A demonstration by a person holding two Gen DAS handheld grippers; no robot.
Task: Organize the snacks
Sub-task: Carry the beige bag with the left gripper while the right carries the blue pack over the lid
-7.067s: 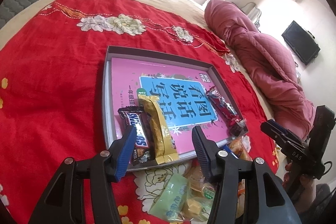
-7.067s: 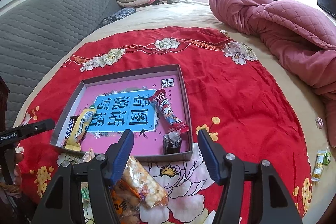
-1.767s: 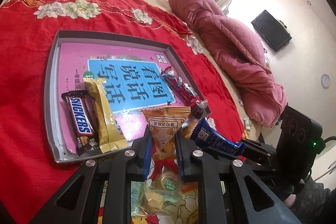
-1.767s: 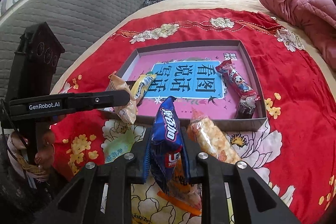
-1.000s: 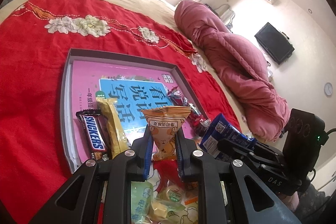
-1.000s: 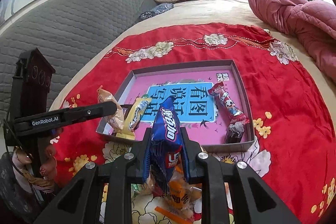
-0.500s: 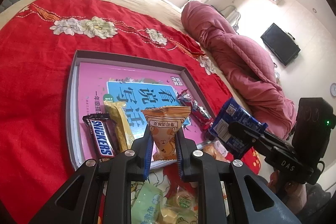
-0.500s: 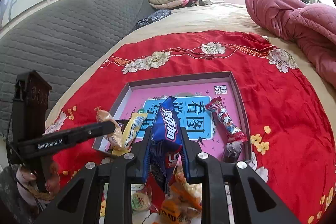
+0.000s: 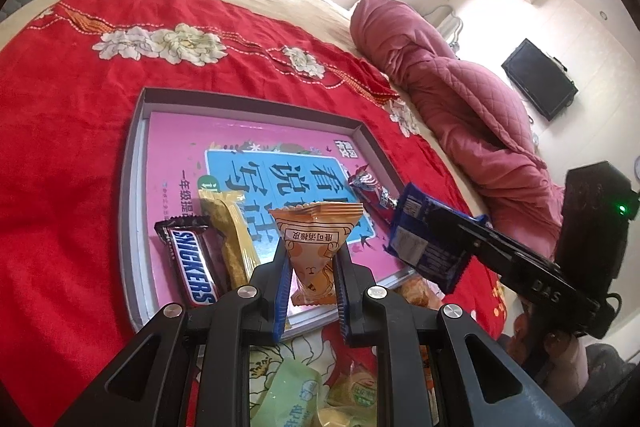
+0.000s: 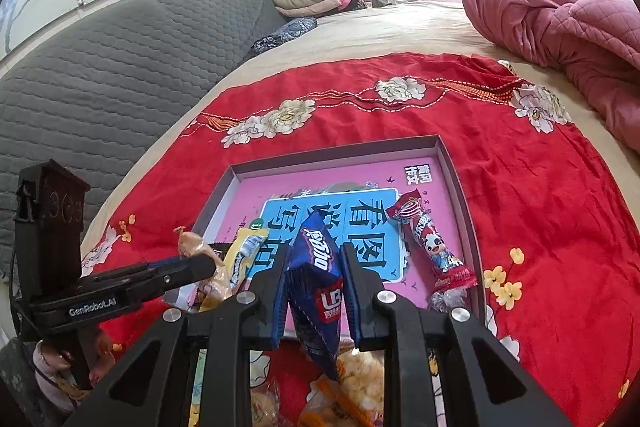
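On a bed spread with a red flowered cloth (image 9: pixel 60 155), a shallow grey tray (image 9: pixel 127 195) with a pink and blue printed floor lies just ahead of and below both tools, its long side running left to right.

At the tray's near left corner lie a brown chocolate bar (image 9: pixel 191 273) and, touching it on the right, a gold-wrapped bar (image 9: pixel 230 239), both pointing away towards the far rim. Right of these, the left tool (image 9: pixel 311 281) is closed narrowly on an orange triangular snack packet (image 9: pixel 314 251), held upright with its wide sealed edge on top, above the tray's near rim. The open middle of the tray lies straight beyond it.

Further right, the right tool (image 10: pixel 314 297) pinches a dark blue packet (image 10: pixel 318 281) by its middle, long axis running up and down, lower end dangling over loose snacks (image 10: pixel 352 379) left on the cloth before the tray. In the left wrist view, this packet sits at the tray's near right corner. A red wrapped sweet (image 10: pixel 434 253) already lies along the tray's right side.

Both packets look light and crinkly. Each tool seems about equally near the tray; a short forward reach should put either packet over free floor.
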